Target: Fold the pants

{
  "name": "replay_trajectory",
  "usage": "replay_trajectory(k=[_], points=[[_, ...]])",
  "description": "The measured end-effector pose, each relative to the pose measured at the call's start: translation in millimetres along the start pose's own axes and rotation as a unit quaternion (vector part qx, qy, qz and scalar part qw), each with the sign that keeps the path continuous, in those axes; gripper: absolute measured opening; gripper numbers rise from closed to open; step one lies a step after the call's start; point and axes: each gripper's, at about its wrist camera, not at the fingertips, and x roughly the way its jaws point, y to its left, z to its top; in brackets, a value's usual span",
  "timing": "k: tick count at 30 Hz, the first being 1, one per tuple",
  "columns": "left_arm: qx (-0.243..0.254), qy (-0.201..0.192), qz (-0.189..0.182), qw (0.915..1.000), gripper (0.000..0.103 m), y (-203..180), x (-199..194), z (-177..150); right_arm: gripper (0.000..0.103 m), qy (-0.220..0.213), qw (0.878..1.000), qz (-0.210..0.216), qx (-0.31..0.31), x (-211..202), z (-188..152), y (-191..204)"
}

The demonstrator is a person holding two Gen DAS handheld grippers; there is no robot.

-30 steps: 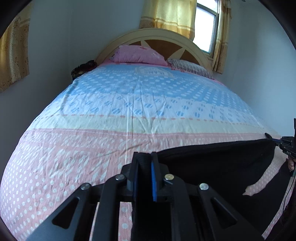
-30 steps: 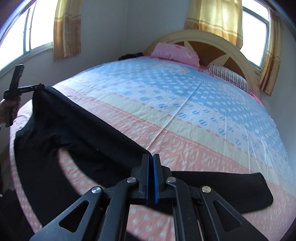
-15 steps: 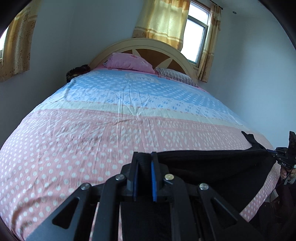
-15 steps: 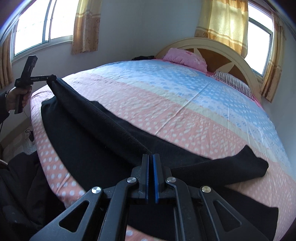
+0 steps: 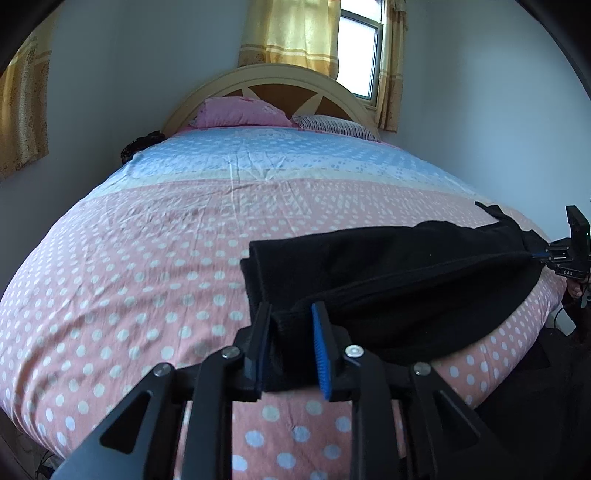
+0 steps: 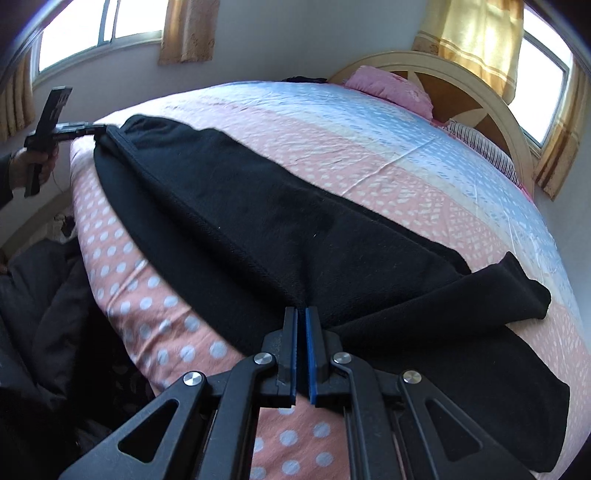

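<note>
bed: dotted sheet [image 5: 155, 280]; pink pillow [image 5: 240, 112] | striped pillow [image 5: 336, 125] | curtains [image 5: 291, 33]

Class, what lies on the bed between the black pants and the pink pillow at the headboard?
Only bare dotted bedsheet between the black pants and pink pillow, in the left wrist view.

small white letters "DAS" on right gripper [image 5: 569, 272] body, seen at edge of left wrist view, no other legible text, labels or numbers anywhere
</note>
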Motion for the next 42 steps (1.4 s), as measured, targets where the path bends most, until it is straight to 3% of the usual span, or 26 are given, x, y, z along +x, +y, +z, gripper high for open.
replay_trajectory(k=[5, 12, 15, 17, 20, 21, 23, 24, 29, 31, 35, 38, 42], points=[[-0.004, 0.011, 0.018, 0.9998, 0.042, 14, -20, -14, 0.004, 0.002, 1.000, 0.011, 0.011, 1, -7, -2], [-0.059, 0.007, 0.064, 0.9962, 0.043, 50, -44, -22, 0.005, 0.008, 1.000, 0.019, -0.001, 1, -6, 5], [-0.085, -0.006, 0.055, 0.9949, 0.047, 47, -44, -11, 0.005, 0.012, 0.999, 0.029, -0.016, -2, -9, 12], [-0.085, -0.019, 0.050, 0.9949, 0.054, 39, -42, -2, 0.005, 0.013, 0.999, 0.023, -0.022, -3, -10, 15], [-0.071, -0.029, 0.026, 0.9967, 0.055, 14, -32, 15, 0.005, 0.009, 0.999, 0.041, -0.007, -6, -10, 13], [-0.063, -0.029, 0.017, 0.9974, 0.055, 4, -28, 19, 0.007, 0.004, 0.999, 0.044, -0.002, -9, -11, 12], [-0.042, -0.020, 0.005, 0.9989, 0.058, -16, -17, 23, 0.028, -0.004, 0.999, 0.050, 0.010, -13, -12, 9], [-0.026, -0.005, 0.004, 0.9996, 0.058, -27, -8, 23, 0.044, -0.006, 0.998, 0.053, 0.018, -16, -13, 7], [0.068, 0.068, 0.048, 0.9942, 0.059, -60, 23, -5, 0.048, -0.038, 0.993, 0.082, 0.074, -29, -18, -13], [0.085, 0.056, 0.060, 0.9930, 0.061, -64, 21, -12, 0.048, -0.044, 0.991, 0.083, 0.092, -30, -19, -21], [0.040, 0.042, 0.044, 0.9974, 0.061, -53, 12, 4, 0.048, -0.058, 0.989, 0.081, 0.109, -35, -16, -26], [0.010, 0.021, 0.061, 0.9978, 0.065, -35, 7, 25, 0.048, -0.069, 0.989, 0.075, 0.110, -38, -14, -25], [-0.056, 0.043, 0.058, 0.9958, 0.066, -1, 26, 38, 0.048, -0.072, 0.988, 0.076, 0.114, -35, -14, -24]])
